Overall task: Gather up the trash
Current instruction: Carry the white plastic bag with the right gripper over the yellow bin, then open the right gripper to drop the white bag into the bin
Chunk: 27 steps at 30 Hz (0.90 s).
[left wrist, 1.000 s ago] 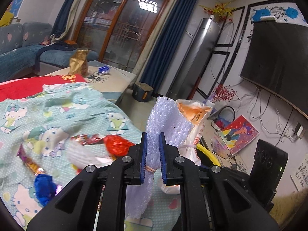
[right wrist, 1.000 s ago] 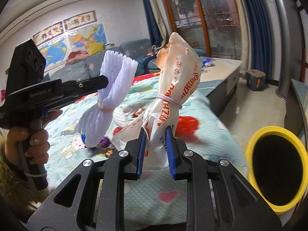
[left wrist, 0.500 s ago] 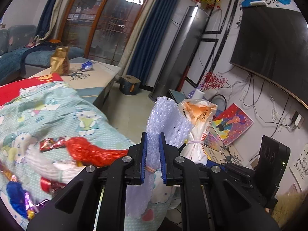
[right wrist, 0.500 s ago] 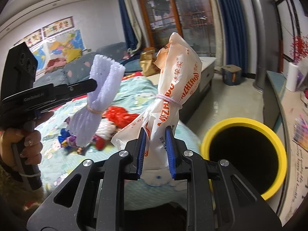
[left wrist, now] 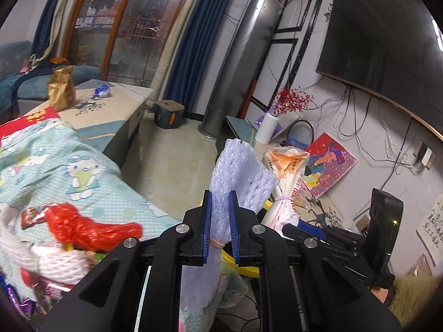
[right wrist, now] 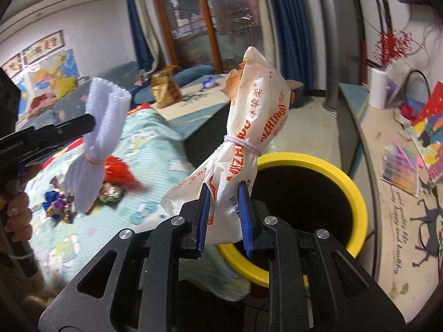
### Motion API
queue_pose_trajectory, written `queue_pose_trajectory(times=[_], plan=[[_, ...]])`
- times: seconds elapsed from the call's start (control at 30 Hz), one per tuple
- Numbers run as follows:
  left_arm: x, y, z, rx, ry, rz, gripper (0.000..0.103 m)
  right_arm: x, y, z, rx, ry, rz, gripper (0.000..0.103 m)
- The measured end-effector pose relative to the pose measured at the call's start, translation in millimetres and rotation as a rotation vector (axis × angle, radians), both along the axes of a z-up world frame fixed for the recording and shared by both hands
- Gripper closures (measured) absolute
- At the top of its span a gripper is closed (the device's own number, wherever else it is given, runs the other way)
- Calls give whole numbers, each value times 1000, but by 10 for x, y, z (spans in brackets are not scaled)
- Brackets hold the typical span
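Foam netting (left wrist: 238,171), white and bound at its waist with a rubber band, was clamped in the left hand-held gripper (left wrist: 220,227); its jaws pinched the sleeve just above the band, the frilled top standing upright above them. By its look it would weigh almost nothing and crush easily, so the banded neck seemed the sound place to hold it; a hand (right wrist: 16,215) gripped that tool's handle at the left edge of the right wrist view. The right hand-held gripper (right wrist: 223,217) was closed on a crinkly white and orange plastic bag (right wrist: 249,127), tied round its middle with a hair band; thin, soft and likely slippery, it was held below the tie. Both tools pointed somewhat downward, side by side; the bag hung near the rim of the yellow bin (right wrist: 357,193), not yet clearly over its mouth. Other wrappers (left wrist: 83,227) lay on the bed's patterned sheet (left wrist: 91,182).
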State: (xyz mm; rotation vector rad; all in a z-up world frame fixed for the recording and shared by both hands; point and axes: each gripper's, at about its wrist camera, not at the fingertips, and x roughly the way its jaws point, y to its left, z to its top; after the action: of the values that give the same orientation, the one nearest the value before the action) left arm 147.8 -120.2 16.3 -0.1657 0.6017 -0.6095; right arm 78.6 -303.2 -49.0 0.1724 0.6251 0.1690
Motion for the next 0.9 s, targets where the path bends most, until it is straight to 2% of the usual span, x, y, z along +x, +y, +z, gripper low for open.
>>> queue_pose_trajectory(times=[0.4, 0.77, 0.8, 0.87, 0.9], plan=[[177, -598, -196, 46, 32, -87, 91, 119, -466, -238, -16, 85, -99, 88], [436, -1041, -546, 77, 94, -123, 91, 226, -662, -460, -21, 162, -126, 85], [472, -1056, -588, 72, 108, -120, 89, 241, -673, -495, -26, 176, -129, 84], [537, -1114, -663, 70, 131, -100, 80, 241, -690, -536, -28, 186, -151, 74], [554, -1128, -684, 78, 131, -85, 61, 242, -704, -554, -26, 190, -157, 69]])
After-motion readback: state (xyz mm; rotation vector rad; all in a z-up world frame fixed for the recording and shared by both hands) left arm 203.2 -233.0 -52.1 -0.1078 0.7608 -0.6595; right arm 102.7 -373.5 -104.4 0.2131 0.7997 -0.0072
